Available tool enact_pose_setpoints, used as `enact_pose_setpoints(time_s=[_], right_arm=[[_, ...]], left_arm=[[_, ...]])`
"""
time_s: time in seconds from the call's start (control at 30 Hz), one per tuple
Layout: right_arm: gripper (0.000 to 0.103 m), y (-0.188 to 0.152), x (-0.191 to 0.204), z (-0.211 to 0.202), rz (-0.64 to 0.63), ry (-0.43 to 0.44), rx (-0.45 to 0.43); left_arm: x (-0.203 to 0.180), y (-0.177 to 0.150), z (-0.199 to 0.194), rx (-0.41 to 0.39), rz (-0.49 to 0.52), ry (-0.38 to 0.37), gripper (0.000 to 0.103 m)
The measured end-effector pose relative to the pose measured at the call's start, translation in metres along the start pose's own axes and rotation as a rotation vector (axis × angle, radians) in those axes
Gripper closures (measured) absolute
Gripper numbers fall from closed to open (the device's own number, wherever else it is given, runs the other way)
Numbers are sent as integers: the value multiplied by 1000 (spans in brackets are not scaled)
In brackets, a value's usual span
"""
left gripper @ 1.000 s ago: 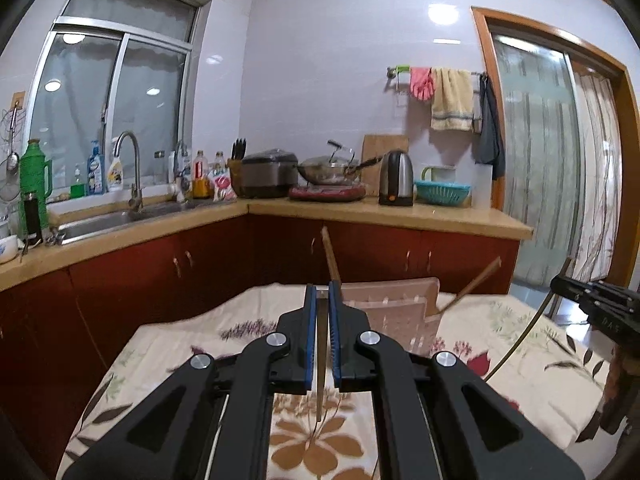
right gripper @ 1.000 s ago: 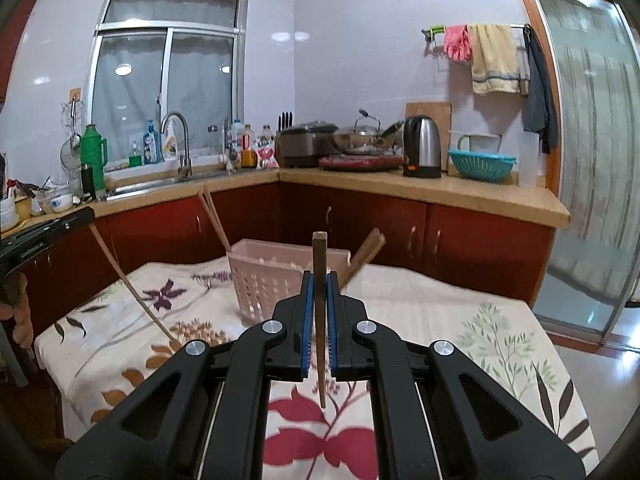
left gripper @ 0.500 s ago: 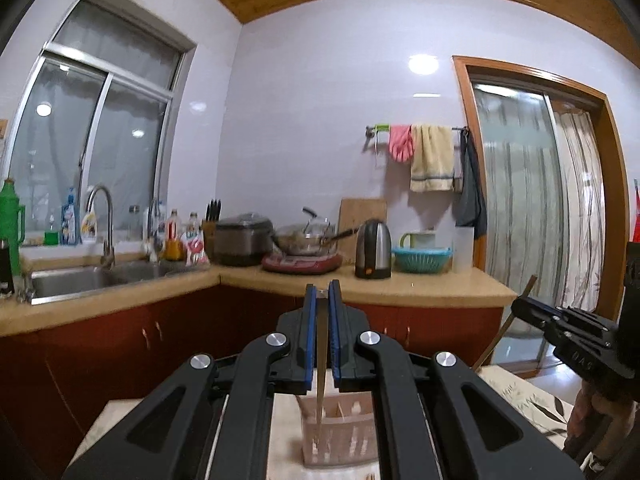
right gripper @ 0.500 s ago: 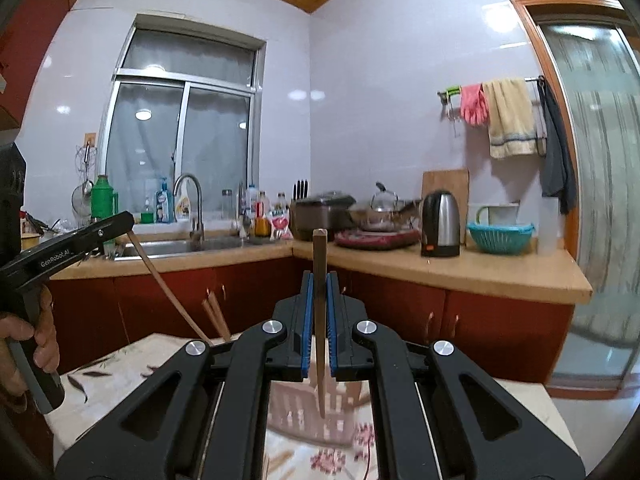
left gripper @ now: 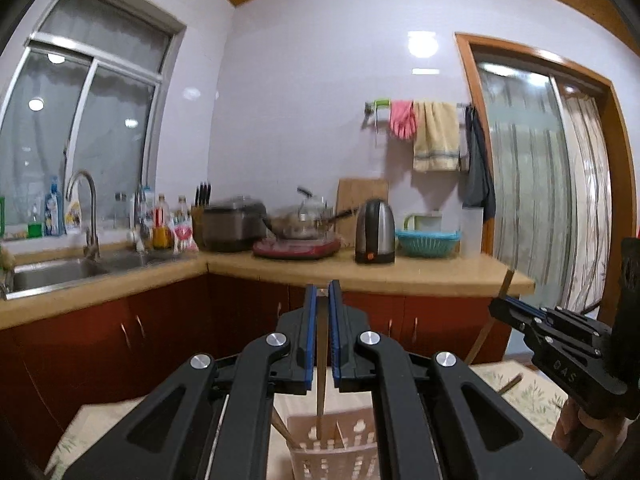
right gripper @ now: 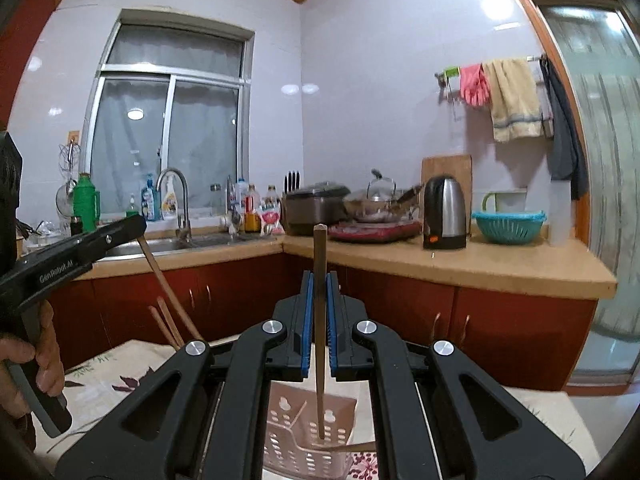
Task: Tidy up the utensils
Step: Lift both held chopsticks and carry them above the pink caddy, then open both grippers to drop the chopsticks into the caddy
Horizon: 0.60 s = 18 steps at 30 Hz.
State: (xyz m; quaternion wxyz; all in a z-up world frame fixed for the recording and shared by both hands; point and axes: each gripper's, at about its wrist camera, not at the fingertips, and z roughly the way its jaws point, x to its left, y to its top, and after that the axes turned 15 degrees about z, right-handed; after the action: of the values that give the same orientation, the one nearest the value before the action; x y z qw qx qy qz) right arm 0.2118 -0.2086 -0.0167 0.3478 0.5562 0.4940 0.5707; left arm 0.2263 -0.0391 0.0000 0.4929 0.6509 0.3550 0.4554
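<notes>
Right wrist view shows your right gripper (right gripper: 318, 320) pinching a chopstick (right gripper: 319, 312) upright over the pink basket (right gripper: 308, 436); your left gripper (left gripper: 322, 328) pinches another chopstick (left gripper: 321, 364) likewise; release off-centre and either could glance off the rim onto the tablecloth (right gripper: 100, 376).

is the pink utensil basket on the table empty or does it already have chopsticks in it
Not empty. In the right wrist view the pink basket already holds chopsticks leaning out of its left side.

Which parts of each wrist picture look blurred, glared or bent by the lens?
Left wrist view: countertop items such as the kettle are smeared by motion blur; lamp glare on the wall; door frame bowed. Right wrist view: sharper; glare on the wall; window lines curved.
</notes>
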Motion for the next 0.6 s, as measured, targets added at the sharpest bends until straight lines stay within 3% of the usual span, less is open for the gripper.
enact_pose_setpoints(time_s=[0.2, 0.6], right_arm=[[96, -27, -7, 13, 0, -21, 62], [95, -41, -4, 15, -23, -39, 85]], left_arm=[[-9, -28, 16, 82, -2, -30, 96], [-10, -41, 25, 126, -5, -57, 96]])
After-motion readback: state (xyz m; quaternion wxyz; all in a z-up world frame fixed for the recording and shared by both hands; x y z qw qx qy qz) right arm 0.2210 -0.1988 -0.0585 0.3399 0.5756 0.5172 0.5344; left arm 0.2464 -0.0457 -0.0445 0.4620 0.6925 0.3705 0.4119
